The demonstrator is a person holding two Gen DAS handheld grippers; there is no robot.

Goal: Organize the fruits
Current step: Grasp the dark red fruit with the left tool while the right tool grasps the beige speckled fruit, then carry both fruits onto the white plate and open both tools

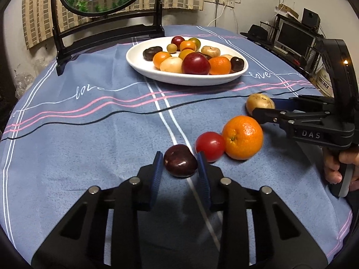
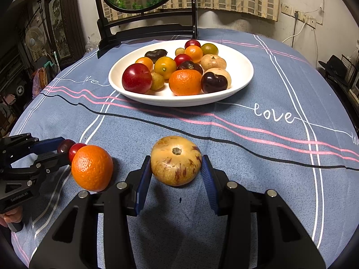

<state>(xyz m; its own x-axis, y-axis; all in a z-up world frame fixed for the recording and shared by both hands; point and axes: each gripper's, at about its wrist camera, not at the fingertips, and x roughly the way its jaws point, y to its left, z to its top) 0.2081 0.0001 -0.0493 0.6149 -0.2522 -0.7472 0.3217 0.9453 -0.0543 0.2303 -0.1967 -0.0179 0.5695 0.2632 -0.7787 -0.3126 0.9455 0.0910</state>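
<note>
My left gripper (image 1: 180, 164) stands around a dark purple plum (image 1: 180, 164) that lies on the cloth; its blue pads flank the plum closely, and contact is unclear. A red tomato (image 1: 210, 146) and an orange (image 1: 243, 137) lie just to its right. My right gripper (image 2: 176, 168) is open around a tan speckled fruit (image 2: 176, 160), with a small gap at the right pad. The right gripper also shows in the left wrist view (image 1: 258, 106). A white plate (image 1: 143, 66) holds several fruits at the far middle; it also shows in the right wrist view (image 2: 237, 69).
A dark wooden stand (image 1: 67, 38) with an oval picture stands at the table's far edge behind the plate. The table is covered by a blue cloth (image 1: 89, 139) with pink and white stripes. Shelves and a monitor (image 1: 294, 38) stand off to the right.
</note>
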